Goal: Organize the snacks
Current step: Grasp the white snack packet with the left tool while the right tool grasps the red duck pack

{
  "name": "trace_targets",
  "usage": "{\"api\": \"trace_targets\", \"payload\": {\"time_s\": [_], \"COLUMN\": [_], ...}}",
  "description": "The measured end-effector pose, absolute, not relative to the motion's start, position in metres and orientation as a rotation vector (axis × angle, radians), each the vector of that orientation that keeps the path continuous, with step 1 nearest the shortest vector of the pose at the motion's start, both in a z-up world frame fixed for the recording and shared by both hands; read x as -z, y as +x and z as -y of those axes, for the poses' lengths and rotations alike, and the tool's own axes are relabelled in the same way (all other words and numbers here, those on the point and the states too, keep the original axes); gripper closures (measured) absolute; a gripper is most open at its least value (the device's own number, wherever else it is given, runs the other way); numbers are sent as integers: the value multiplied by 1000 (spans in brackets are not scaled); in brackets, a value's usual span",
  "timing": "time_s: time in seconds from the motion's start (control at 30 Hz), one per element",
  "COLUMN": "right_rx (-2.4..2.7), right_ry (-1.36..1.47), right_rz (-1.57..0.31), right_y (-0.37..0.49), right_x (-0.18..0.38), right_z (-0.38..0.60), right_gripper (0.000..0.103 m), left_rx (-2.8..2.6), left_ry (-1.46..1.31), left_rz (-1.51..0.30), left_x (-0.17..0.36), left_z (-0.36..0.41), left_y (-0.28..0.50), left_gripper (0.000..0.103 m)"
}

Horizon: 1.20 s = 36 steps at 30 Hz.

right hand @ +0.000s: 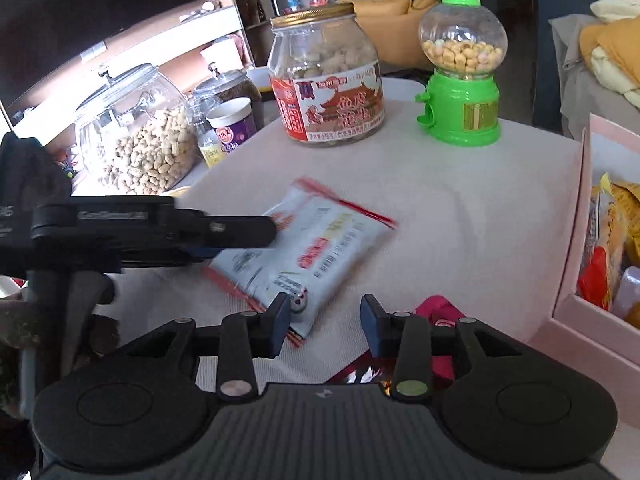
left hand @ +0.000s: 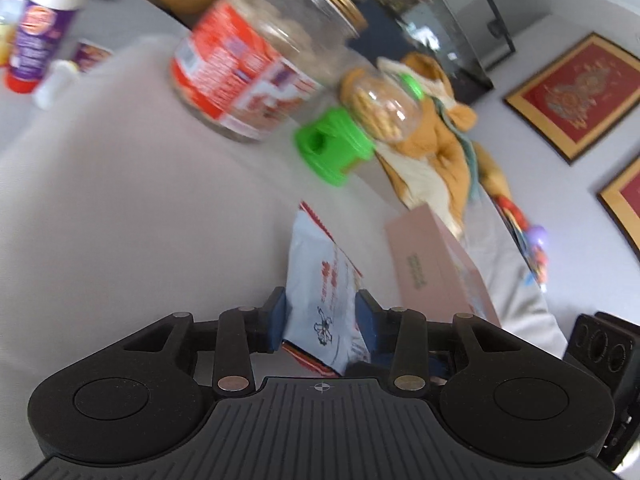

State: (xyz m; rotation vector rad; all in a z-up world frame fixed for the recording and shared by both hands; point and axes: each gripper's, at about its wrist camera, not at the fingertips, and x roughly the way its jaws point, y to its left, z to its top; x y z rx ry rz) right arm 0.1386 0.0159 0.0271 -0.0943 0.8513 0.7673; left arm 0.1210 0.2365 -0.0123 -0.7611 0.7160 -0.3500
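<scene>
Snack packet (left hand: 324, 304) clamped, seemingly, between left claw (left hand: 320, 322) fingers, above table (left hand: 140, 200).

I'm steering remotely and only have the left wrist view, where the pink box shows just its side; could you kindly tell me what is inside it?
Observer: The pink box is open and already holds several snack packets, yellow and red ones.
Operator: Thank you. Is the right gripper holding anything?
Observer: No, the right gripper is open with nothing between its fingers, just above a red packet.
Operator: And my white packet?
Observer: The left gripper grips the white packet at one side.
</scene>
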Motion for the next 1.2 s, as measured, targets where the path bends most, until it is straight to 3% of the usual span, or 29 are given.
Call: {"api": "trace_targets", "payload": {"time_s": [0.27, 0.47, 0.53, 0.6, 0.8, 0.93, 1.1, 1.2], "right_rx": [-792, -759, -740, -704, -524, -463, -413, -354], "right_ry": [-123, -129, -146, -142, -58, 23, 0, -31], "right_rz": [-811, -782, -759, -735, -801, -893, -880, -862], "right_y": [137, 122, 113, 105, 90, 85, 83, 88], "right_x": [-32, -37, -43, -48, -42, -27, -20, -17], "right_z": [-4, 13, 23, 33, 51, 48, 22, 2], "right_gripper": [65, 64, 53, 34, 29, 28, 7, 3], "left_rx": [371, 310, 241, 154, -45, -84, -96, -101], "left_ry": [-615, -536, -499, -463, -363, -370, -378, -361], "left_rz": [-728, -726, -668, -615, -457, -461, -474, -473], "left_x": [-4, -2, -11, -19, -33, -23, -15, -15], "left_z": [-188, -166, -171, -177, -183, -187, -189, -188], "left_y": [157, 155, 134, 112, 39, 24, 23, 22], "left_gripper": [61, 82, 82, 82, 82, 82, 82, 82]}}
